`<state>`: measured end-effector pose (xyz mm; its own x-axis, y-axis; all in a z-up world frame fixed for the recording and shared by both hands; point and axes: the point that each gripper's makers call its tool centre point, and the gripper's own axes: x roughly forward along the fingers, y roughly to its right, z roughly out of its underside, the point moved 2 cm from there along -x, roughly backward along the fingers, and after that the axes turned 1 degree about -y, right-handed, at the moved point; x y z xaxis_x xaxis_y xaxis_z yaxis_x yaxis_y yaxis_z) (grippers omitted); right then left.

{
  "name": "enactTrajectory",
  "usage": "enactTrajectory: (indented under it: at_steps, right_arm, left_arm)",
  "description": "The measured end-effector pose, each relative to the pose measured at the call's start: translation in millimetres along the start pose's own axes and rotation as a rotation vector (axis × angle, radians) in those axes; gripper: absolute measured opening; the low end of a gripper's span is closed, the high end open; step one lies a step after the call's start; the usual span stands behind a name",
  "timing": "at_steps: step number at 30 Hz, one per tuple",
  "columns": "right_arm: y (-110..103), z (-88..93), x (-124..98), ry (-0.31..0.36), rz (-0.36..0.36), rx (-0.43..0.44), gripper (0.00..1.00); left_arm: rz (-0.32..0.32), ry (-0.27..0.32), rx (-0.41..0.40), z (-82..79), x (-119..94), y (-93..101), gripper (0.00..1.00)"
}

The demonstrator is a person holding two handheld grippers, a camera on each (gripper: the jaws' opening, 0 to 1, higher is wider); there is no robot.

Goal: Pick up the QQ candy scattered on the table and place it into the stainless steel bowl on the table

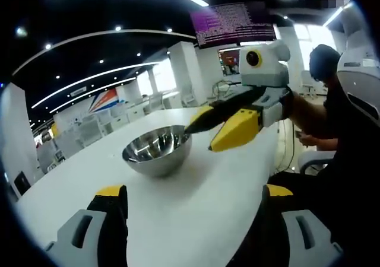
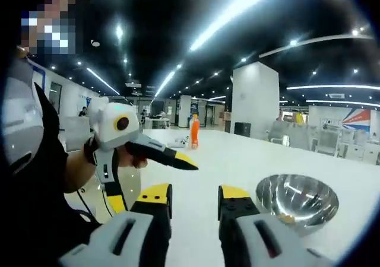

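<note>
While the right gripper (image 2: 194,203) is pointing across the white table (image 2: 237,154) with its jaws spread a little and nothing between them, the stainless steel bowl (image 2: 297,200) is sitting just ahead of its fingertips and off to their right, rim up, with what looks like a yellowish QQ candy (image 2: 285,218) lying inside. The left gripper (image 1: 195,190) is facing the bowl from further back, jaws spread wide and empty (the right one is reaching nearly to the rim here). No loose candy is showing on the tabletop near either pair of fingers.
</note>
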<state>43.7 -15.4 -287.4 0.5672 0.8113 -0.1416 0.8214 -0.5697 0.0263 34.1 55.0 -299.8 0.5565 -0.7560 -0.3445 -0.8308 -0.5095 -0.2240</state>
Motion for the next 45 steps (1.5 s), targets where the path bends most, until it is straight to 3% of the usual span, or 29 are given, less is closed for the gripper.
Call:
enactTrajectory:
  at_steps: [4,7,14,20,36,41,45]
  right_arm:
    - [22.8,42.2,3.1,-0.086,0.058,0.079,0.29]
    - [43.7,62.2,2.8,-0.113,0.112,0.122,0.28]
    - [85.5,103.4,4.6,-0.199,0.23,0.101,0.28]
    - [106.1,109.3,3.1,-0.186,0.315,0.036,0.28]
    - [120.2,119.5,7.5,-0.198,0.349,0.063,0.25]
    - [120.3,120.0,8.0,-0.197,0.352,0.061,0.18]
    - [122.8,120.7,5.8,-0.199,0.368,0.051,0.06]
  left_arm:
    - [-0.004,0.006,0.002,-2.2,-1.1,-0.9,0.94]
    - [-0.001,0.01,0.002,-2.8,-0.5,-0.4,0.94]
    - [0.009,0.009,0.001,-1.5,1.1,1.3,0.94]
    - [0.005,0.003,-0.005,1.8,0.8,-0.9,0.94]
    - [0.013,0.004,-0.012,3.9,3.9,0.7,0.94]
    - [0.005,0.002,-0.01,4.4,2.6,-1.0,0.93]
    - [0.01,0.002,-0.01,4.6,3.0,0.8,0.93]
